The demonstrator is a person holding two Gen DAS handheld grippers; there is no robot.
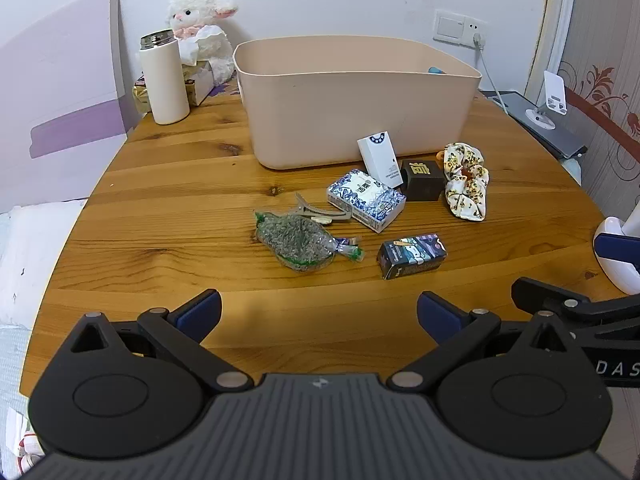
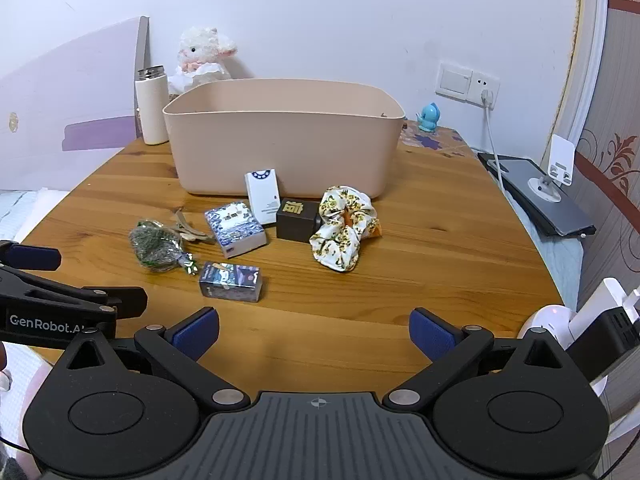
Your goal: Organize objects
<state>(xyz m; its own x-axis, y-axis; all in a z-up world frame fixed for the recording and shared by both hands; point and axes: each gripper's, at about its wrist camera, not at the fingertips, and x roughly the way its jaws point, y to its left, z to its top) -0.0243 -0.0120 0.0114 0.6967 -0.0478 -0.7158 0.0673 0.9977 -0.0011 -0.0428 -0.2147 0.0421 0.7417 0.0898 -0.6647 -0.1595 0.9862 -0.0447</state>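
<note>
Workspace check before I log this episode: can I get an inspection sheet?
Surface: round wooden table, bare near edge.
Job's things: beige bin; before it white box, blue-patterned box, black box, floral scrunchie, hair clip, green packet, dark carton.
Clutter: white flask, plush lamb.
Grippers: left gripper and right gripper open, empty.
Cables: white cable plugged into wall socket.
Surroundings: white wall.
</note>
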